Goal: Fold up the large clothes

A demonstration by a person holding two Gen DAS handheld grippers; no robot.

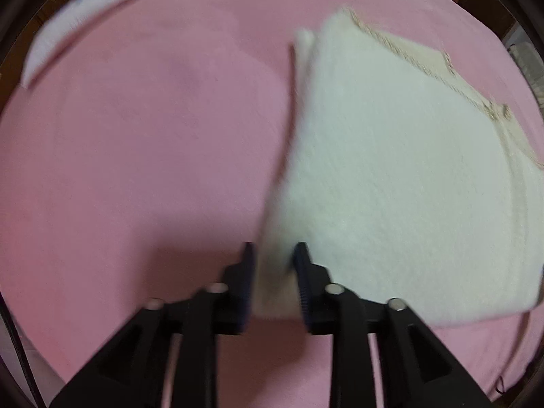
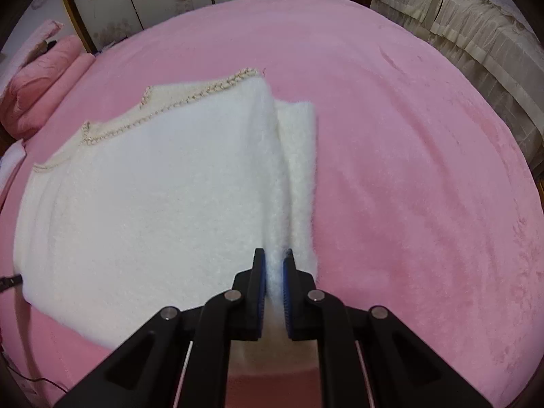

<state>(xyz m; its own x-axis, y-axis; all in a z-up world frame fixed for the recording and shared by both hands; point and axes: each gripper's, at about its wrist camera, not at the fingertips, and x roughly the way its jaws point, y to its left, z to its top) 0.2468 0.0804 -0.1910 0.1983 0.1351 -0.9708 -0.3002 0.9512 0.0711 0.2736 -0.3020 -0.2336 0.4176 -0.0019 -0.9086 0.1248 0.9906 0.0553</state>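
Right gripper (image 2: 273, 265): jaws clenched on a raised fold at the near right edge of the white fleecy garment (image 2: 153, 183), pile bunched between the pads. Left gripper (image 1: 273, 255): jaws partly apart astride the garment's near left corner; fabric sat between them, but the left wrist view was motion-blurred and I could not tell whether the pads pressed on it.

Garment lay part-folded on the pink bedspread (image 2: 408, 156), braided trim (image 2: 204, 93) at its far edge and a narrow folded strip along its right side. Pink pillow (image 2: 40, 78) at far left, well clear; beige ruffled cover (image 2: 476, 34) at far right off the bed.

Judgement: step in hand was taking the near edge at both corners for the next fold. Next move calls for a confirmed left grip, then an even lift of both corners and a carry toward the far trim, layers kept aligned.
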